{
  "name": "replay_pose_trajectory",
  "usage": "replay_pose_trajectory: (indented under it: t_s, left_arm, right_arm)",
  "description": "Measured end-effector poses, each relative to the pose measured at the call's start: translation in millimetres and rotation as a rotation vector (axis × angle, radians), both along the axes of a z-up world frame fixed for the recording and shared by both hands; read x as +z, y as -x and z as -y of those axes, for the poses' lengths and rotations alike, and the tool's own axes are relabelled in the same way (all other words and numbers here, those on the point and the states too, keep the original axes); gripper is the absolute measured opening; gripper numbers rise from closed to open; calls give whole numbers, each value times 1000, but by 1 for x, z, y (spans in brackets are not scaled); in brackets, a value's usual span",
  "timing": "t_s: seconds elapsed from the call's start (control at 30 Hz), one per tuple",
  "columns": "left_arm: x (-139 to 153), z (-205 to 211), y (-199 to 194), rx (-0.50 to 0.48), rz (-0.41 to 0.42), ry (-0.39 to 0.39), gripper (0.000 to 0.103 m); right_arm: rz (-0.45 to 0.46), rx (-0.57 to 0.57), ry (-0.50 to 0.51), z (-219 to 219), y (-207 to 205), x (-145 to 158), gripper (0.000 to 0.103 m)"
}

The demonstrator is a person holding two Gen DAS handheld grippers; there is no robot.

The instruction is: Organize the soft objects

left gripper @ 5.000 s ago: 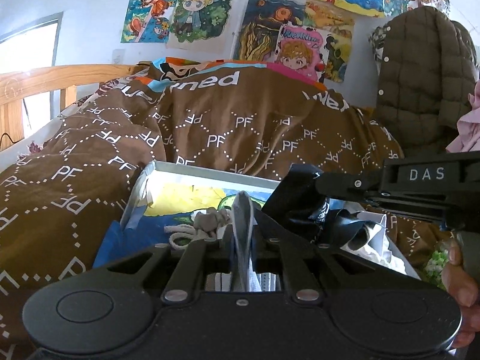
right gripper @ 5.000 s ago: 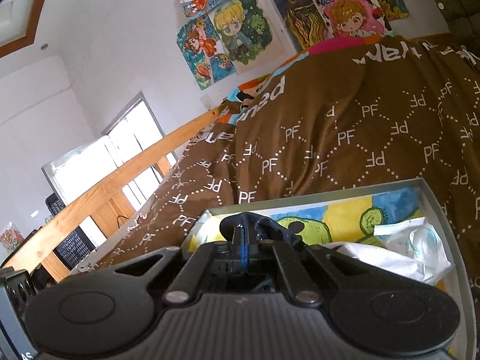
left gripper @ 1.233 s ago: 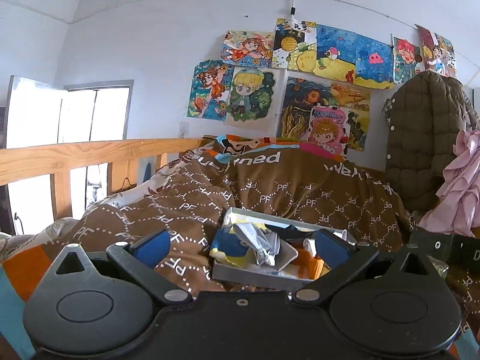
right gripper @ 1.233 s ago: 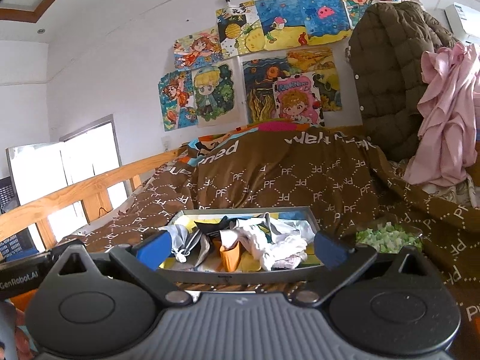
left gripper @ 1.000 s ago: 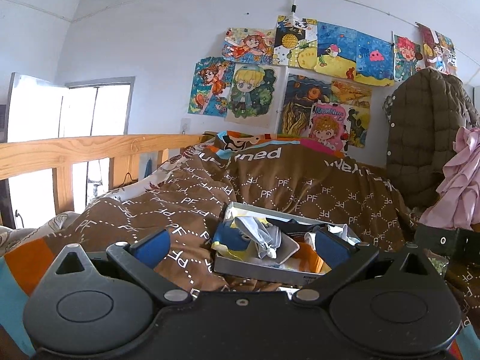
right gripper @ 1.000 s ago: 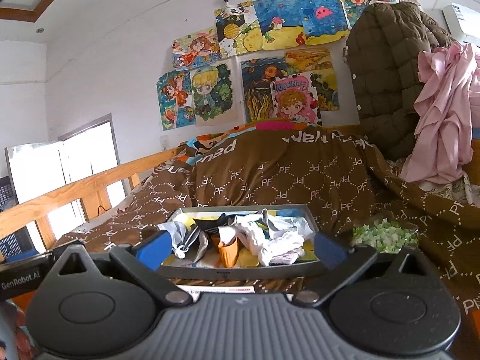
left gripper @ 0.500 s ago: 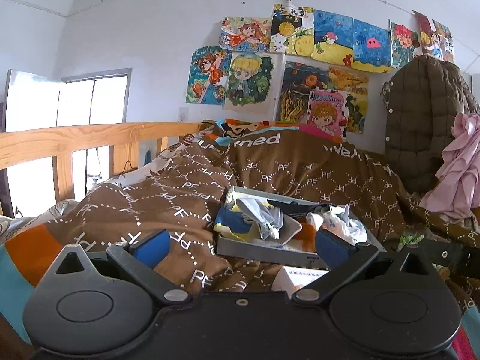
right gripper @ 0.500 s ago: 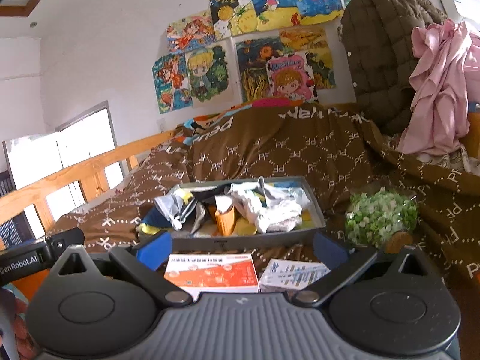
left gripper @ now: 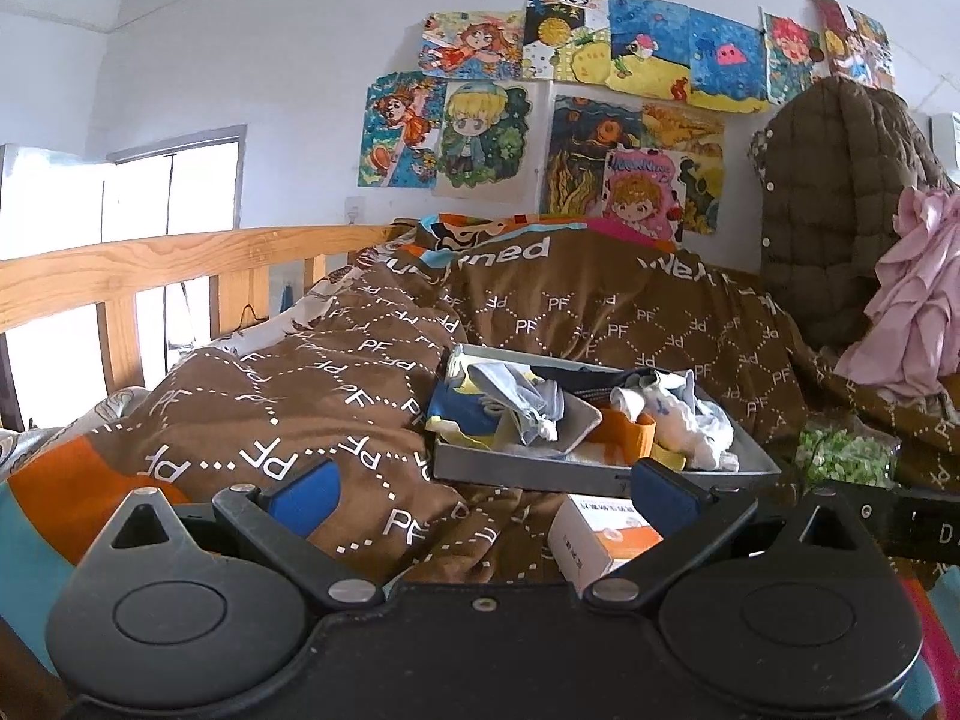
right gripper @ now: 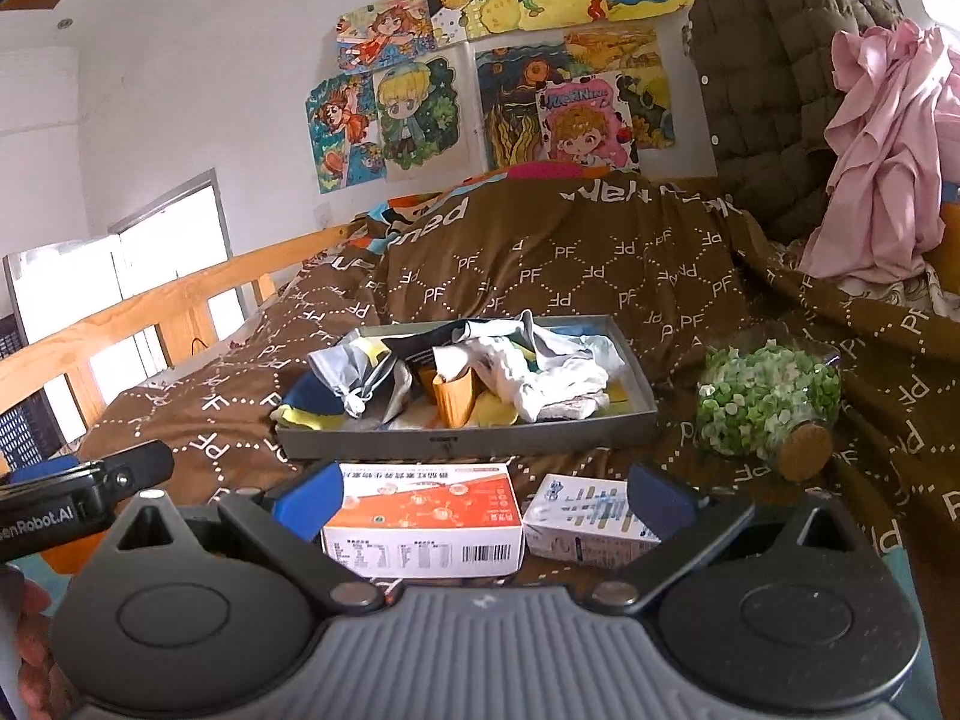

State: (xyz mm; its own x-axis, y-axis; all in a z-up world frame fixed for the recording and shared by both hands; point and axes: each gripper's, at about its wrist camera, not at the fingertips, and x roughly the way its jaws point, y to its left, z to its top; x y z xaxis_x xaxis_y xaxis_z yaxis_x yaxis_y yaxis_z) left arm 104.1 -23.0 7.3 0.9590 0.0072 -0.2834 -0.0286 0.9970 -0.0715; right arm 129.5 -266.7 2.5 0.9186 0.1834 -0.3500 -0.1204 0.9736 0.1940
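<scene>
A grey tray (left gripper: 528, 471) (right gripper: 468, 438) sits on the brown bed cover and holds a heap of soft items: a grey drawstring pouch (right gripper: 351, 375), white cloths (right gripper: 540, 372), an orange piece (right gripper: 453, 399) and blue and yellow fabric (left gripper: 465, 414). My left gripper (left gripper: 483, 492) is open and empty, held back from the tray's near left. My right gripper (right gripper: 480, 495) is open and empty, in front of the tray, above two boxes.
An orange-and-white box (right gripper: 423, 519) and a smaller white box (right gripper: 585, 519) lie before the tray. A corked jar of green bits (right gripper: 765, 405) lies to the right. A wooden bed rail (left gripper: 120, 267) runs along the left. A pink garment (right gripper: 888, 150) and a brown quilted coat (right gripper: 774, 78) hang at right.
Five seconds ago both grippers were shut inside the tray. Both have opened and pulled back toward me, so the tray looks smaller and the boxes and jar have come into view.
</scene>
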Motion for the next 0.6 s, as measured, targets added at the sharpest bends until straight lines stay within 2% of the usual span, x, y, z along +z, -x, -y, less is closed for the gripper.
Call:
replay_pose_trajectory:
  t_s: [0.6]
  left_arm:
    - [-9, -3, -3, 13, -27, -67, 102]
  right_arm:
    - [-40, 19, 5, -5, -5, -7, 103]
